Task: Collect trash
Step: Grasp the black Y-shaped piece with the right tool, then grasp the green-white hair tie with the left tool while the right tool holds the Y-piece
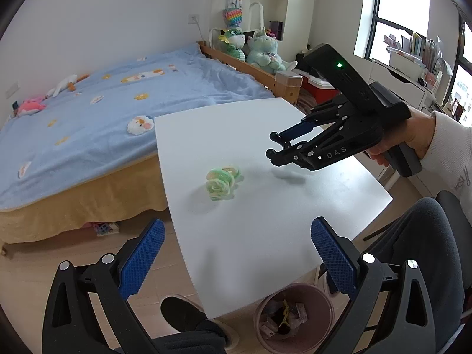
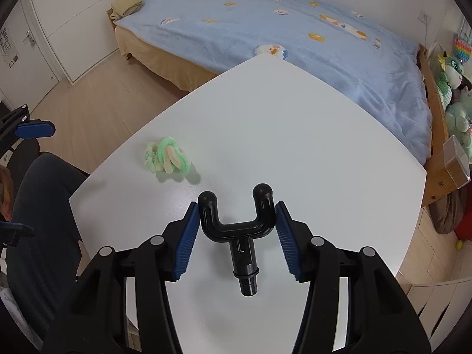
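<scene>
A green and pale yellow fuzzy wad [image 1: 221, 183] lies on the white table [image 1: 265, 221]; it also shows in the right wrist view [image 2: 165, 160], left of centre. My right gripper [image 2: 235, 230] is shut on a black Y-shaped plastic piece [image 2: 236, 219] and holds it above the table, right of the wad; it also shows in the left wrist view [image 1: 275, 144]. My left gripper [image 1: 236, 253] is open and empty, over the table's near edge, short of the wad. A pink trash bin [image 1: 292, 318] with scraps stands on the floor under that edge.
A bed with a blue blanket [image 1: 103, 112] runs along the table's far side. Plush toys [image 1: 259, 50] and shelves stand behind. My legs [image 1: 413, 250] and a black shoe [image 1: 183, 312] are beside the bin. Wooden floor lies to the left.
</scene>
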The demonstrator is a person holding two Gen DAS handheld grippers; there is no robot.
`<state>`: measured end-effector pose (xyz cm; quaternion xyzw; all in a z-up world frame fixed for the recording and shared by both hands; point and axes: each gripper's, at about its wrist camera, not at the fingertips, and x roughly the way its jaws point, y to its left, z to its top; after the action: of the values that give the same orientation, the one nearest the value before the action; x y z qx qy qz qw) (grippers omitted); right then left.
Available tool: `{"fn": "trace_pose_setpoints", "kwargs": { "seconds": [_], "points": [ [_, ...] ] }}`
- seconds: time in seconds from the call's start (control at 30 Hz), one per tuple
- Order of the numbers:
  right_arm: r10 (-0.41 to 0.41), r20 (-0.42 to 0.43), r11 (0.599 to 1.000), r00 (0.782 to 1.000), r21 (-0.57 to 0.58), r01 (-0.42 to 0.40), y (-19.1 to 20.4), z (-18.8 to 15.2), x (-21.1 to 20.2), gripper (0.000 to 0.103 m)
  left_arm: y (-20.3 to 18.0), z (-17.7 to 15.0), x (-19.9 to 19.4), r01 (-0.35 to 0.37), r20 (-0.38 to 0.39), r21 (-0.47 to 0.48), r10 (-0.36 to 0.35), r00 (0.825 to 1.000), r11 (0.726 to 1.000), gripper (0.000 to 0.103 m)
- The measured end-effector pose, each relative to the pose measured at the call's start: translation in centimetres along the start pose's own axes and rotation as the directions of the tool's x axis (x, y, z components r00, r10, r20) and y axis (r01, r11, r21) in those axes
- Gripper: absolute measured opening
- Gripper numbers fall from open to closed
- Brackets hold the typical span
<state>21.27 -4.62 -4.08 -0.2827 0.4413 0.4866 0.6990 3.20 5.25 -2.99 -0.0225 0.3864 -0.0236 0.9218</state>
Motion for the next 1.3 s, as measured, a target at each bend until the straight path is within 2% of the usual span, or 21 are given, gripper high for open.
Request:
{"fn": "trace_pose_setpoints", "kwargs": {
  "seconds": [0.47,0.63,1.0,1.07,1.2,1.3],
  "points": [
    [-0.013,0.052,0.997,0.999,0.083,0.009,-1.4,-1.6,-3.3,0.052,0.4,2.9,4.1,-0.004,-0.069,0.012,0.005,0.998,1.000,0.095],
    [-0.012,0.055,0.996,0.998,0.094,0.007,-1.4,-2.1,-3.8,0.052,0.9,4.2,6.0,0.013,-0.125,0.005,-0.013,0.992,1.000,0.095],
    [-0.004,0.055,0.995,0.998,0.098,-0.001,-1.5,-2.7,-4.2,0.052,1.4,5.5,9.9,-0.007,-0.212,-0.001,0.006,0.977,1.000,0.095],
    [-0.003,0.055,0.995,0.998,0.099,-0.002,-1.5,-2.8,-4.2,0.052,1.4,5.5,10.3,-0.008,-0.222,-0.002,0.007,0.975,1.000,0.083],
    [-0.002,0.055,0.995,0.998,0.099,-0.003,-1.5,-3.0,-4.1,0.052,1.5,5.3,11.1,-0.013,-0.247,0.002,0.013,0.969,1.000,0.069],
    [-0.005,0.058,0.995,0.998,0.100,-0.001,-1.5,-3.0,-4.1,0.052,1.9,5.1,11.3,-0.007,-0.253,-0.018,0.003,0.967,1.000,0.054]
  ]
}}
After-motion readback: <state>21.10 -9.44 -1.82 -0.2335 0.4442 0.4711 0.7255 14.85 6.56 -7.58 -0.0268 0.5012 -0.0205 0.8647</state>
